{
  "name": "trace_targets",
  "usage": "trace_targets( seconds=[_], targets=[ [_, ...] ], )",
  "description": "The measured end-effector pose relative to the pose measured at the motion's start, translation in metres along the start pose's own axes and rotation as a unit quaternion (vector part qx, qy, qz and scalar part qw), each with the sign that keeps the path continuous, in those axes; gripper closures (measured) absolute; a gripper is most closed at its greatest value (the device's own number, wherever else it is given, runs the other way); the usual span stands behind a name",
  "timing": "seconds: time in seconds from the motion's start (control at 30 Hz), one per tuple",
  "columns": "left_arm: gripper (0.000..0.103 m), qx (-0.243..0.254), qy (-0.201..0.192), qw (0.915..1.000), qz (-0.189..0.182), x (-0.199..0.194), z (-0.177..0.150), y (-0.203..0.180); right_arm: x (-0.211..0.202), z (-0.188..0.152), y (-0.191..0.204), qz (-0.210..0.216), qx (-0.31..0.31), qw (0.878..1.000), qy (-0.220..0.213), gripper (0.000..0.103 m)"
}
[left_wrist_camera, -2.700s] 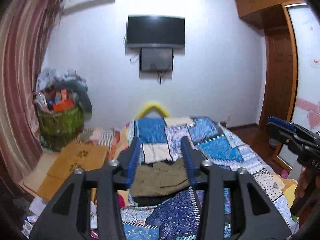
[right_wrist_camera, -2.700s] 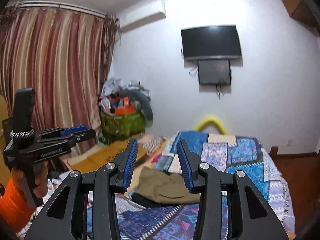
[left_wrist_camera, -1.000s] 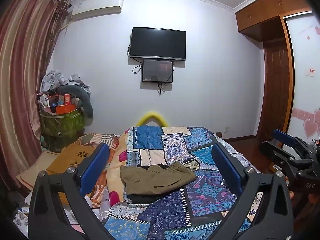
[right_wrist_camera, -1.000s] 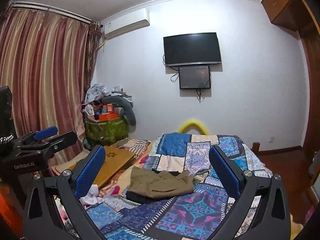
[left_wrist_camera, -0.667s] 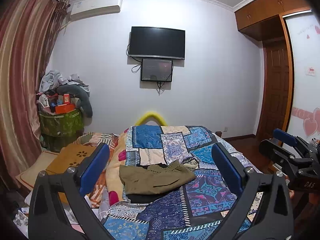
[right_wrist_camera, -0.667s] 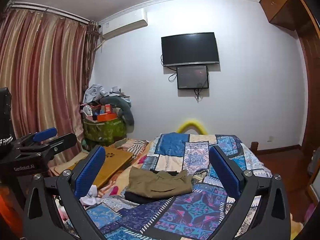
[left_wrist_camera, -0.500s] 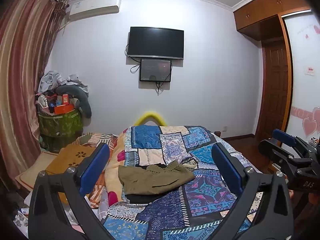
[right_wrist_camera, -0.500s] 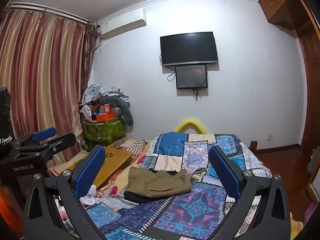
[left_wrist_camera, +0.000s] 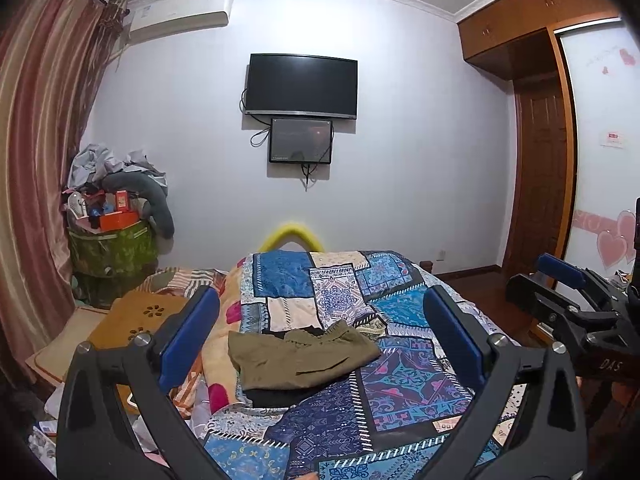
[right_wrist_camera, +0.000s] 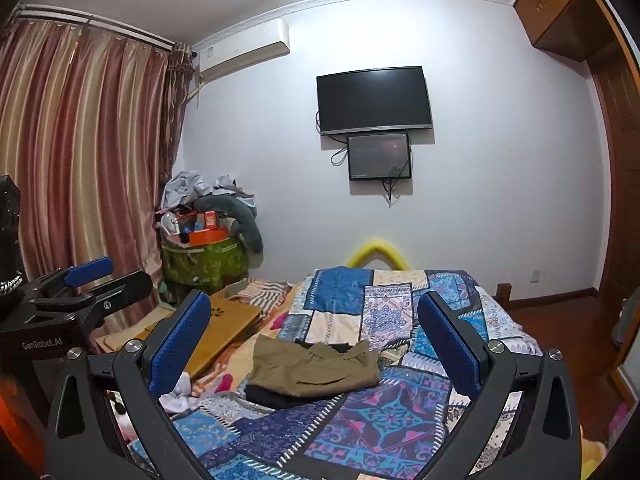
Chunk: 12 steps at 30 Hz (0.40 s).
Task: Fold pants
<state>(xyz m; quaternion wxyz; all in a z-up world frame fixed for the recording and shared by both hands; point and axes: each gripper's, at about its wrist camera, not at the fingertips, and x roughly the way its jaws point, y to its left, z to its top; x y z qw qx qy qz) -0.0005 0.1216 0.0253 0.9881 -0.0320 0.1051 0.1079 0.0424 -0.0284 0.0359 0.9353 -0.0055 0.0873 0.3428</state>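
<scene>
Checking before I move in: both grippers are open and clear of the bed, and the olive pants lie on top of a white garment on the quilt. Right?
Not quite. The garment under the olive pants is black, not white, as the right wrist view shows. The rest stands: the left gripper and the right gripper are open, clear of the bed, and the pants lie on the quilt.

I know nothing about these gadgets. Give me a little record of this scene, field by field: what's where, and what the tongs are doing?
Place: bedroom, patchwork quilt covering the bed
Pants: olive pants, rumpled, lying on a black garment on the quilt
Left tongs: open wide, empty, held back from the pants
Right tongs: open wide, empty, also clear of the pants
Wall: television with a smaller screen beneath
Folding: not yet started
</scene>
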Motion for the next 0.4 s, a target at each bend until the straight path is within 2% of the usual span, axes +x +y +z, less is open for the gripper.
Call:
trace_targets(
  seconds=[0.4],
  targets=[
    [0.000, -0.004, 0.016, 0.9998, -0.012, 0.0084, -0.0027, 0.0028, 0.0041, -0.0032, -0.0048, -0.002, 0.009, 1.000, 0.008, 0.000]
  ],
)
